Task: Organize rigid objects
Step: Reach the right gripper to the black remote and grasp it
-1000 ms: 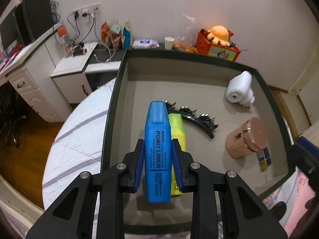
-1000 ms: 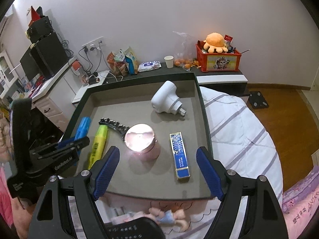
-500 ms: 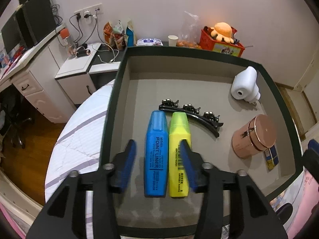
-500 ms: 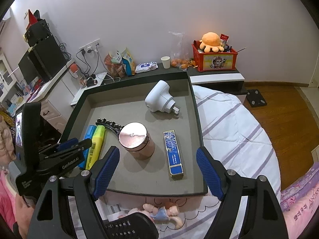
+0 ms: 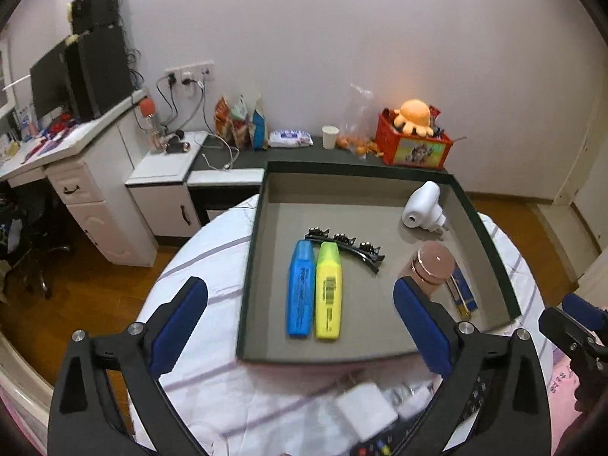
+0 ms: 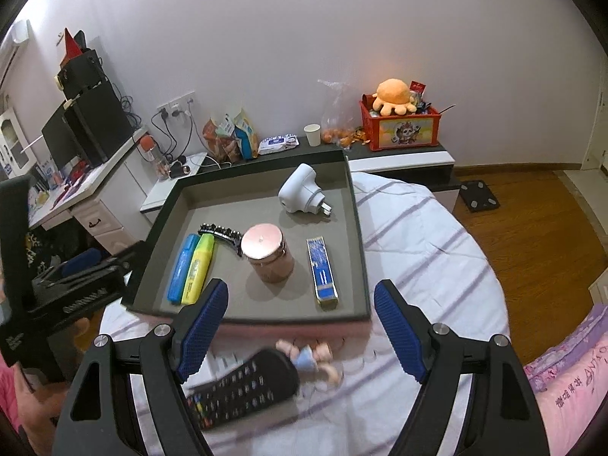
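1. Left gripper (image 5: 300,323): fingers spread wide apart, holding nothing, positioned at the near edge of the tray (image 5: 245,285).
2. Right gripper (image 6: 300,326): fingers likewise wide apart and empty, above the bed just near of the tray's front wall.
3. Tray: dark-rimmed, grey-floored, resting on a white striped bedspread (image 6: 425,235).
4. Blue highlighter (image 5: 301,288) and yellow highlighter (image 5: 328,291): lying side by side, touching along their length, in the left part of the tray; blue on the left, caps pointing far.
5. Black hair clip (image 5: 347,247): a curved piece lying just beyond the highlighter caps, touching or nearly touching them.
6. Rose-coloured lidded jar (image 6: 268,252): upright near the tray's centre, right of the highlighters.
7. Blue and gold box (image 6: 321,274): flat, right of the jar, lengthwise near to far.
8. White plug adapter (image 6: 302,194): on its side in the far right part of the tray.
9. Black remote control (image 6: 243,387) and small doll figure (image 6: 309,357): on the bedspread near of the tray, blurred.
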